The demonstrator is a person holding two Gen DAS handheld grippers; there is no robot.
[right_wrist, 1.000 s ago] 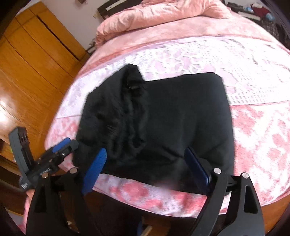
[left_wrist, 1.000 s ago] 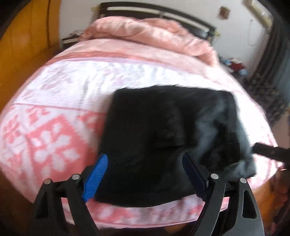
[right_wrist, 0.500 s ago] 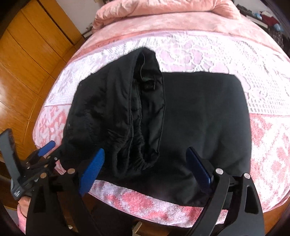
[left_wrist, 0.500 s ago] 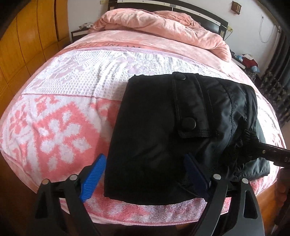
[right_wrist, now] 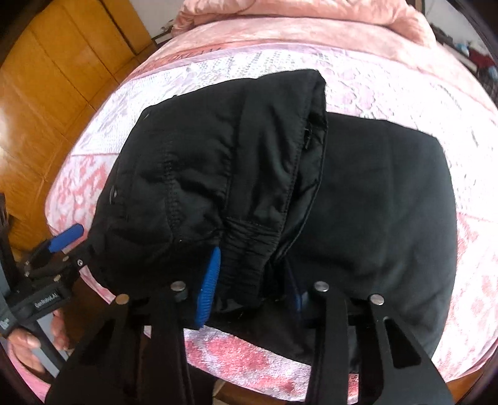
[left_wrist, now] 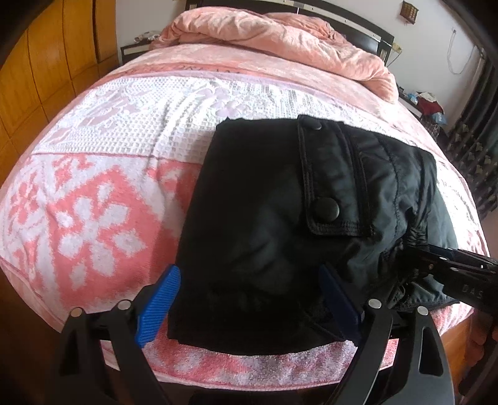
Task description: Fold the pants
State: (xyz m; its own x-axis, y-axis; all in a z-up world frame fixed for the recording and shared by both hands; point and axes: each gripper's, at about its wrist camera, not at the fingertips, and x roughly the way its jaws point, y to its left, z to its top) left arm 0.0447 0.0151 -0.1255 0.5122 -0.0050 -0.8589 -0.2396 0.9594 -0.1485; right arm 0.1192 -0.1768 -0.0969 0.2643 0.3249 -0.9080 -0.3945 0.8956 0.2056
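Black pants point(left_wrist: 267, 202) lie partly folded on the pink and white bedspread point(left_wrist: 93, 199) near the bed's front edge. A pocket flap with a snap button point(left_wrist: 326, 209) faces up. My left gripper point(left_wrist: 246, 299) is open, its blue pads on either side of the near edge of the pants. My right gripper point(right_wrist: 252, 277) is shut on the waistband end point(right_wrist: 249, 249) of the pants and holds it raised over the flat folded part point(right_wrist: 379, 199). The right gripper also shows at the right of the left wrist view point(left_wrist: 448, 264). The left gripper shows in the right wrist view point(right_wrist: 59, 249).
A crumpled pink quilt point(left_wrist: 280, 40) lies at the head of the bed by the dark headboard point(left_wrist: 342, 18). A wooden wardrobe point(left_wrist: 46, 62) stands to the left. A nightstand with clutter point(left_wrist: 426, 106) and dark curtains point(left_wrist: 476, 149) are at the right.
My right gripper has closed on the waistband end and lifted it toward the camera. My left gripper has come closer to the near edge of the pants and stayed open.
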